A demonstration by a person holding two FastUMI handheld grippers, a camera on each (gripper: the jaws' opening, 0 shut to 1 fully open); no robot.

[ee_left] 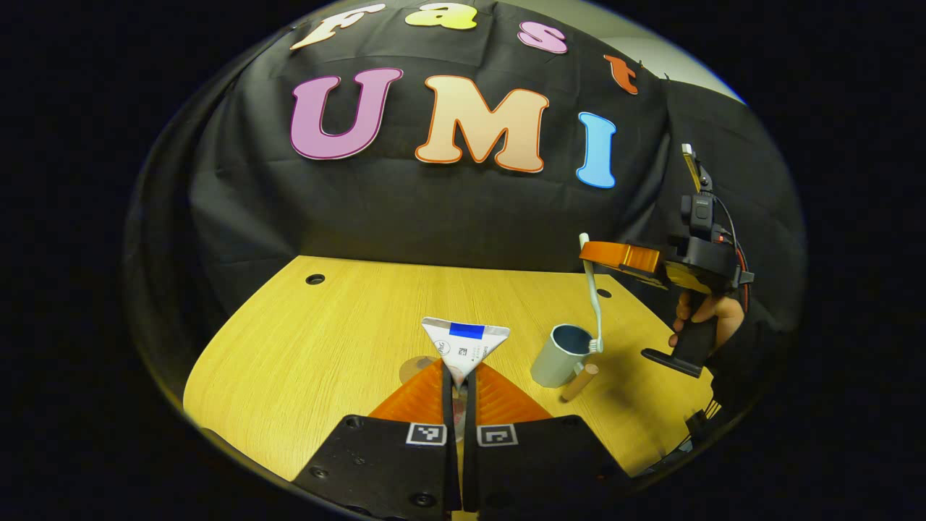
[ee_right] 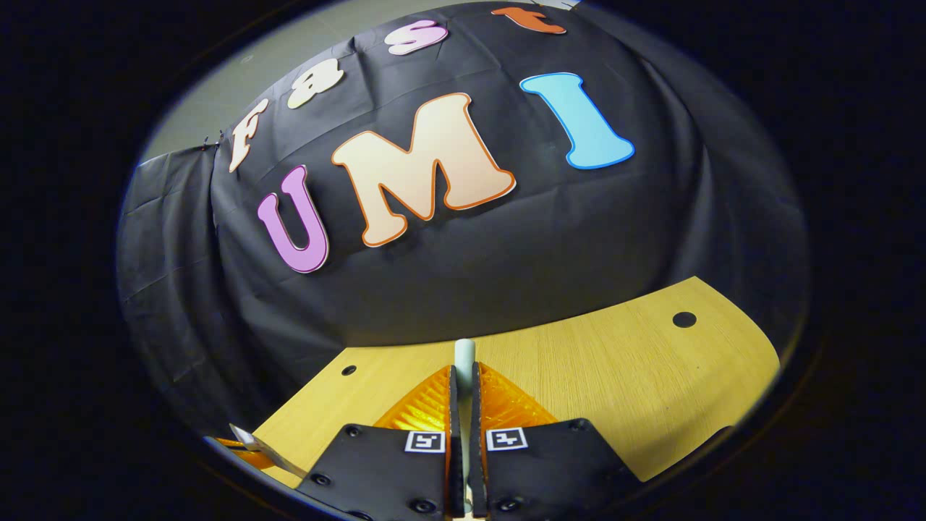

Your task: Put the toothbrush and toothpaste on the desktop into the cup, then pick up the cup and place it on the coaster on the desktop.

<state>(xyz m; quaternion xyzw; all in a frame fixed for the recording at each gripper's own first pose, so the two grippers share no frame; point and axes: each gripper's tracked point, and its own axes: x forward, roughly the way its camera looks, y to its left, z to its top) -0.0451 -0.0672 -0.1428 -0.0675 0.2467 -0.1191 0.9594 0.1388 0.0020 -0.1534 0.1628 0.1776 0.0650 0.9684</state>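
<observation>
Two items are gripped: the toothpaste (ee_left: 464, 346) is pinched by the left gripper (ee_left: 460, 394), the toothbrush (ee_left: 593, 293) by the right gripper (ee_left: 611, 257), both above the surface (ee_left: 304, 347). The brush should be lowered upright into the cup (ee_left: 561, 356) near the right edge before being released. The right gripper is held level, sideways.

The white toothpaste tube (ee_left: 465, 346) stood upright above the desk. The pale toothbrush (ee_left: 593, 293) hung over the grey cup (ee_left: 558, 356), bristles at its rim.
</observation>
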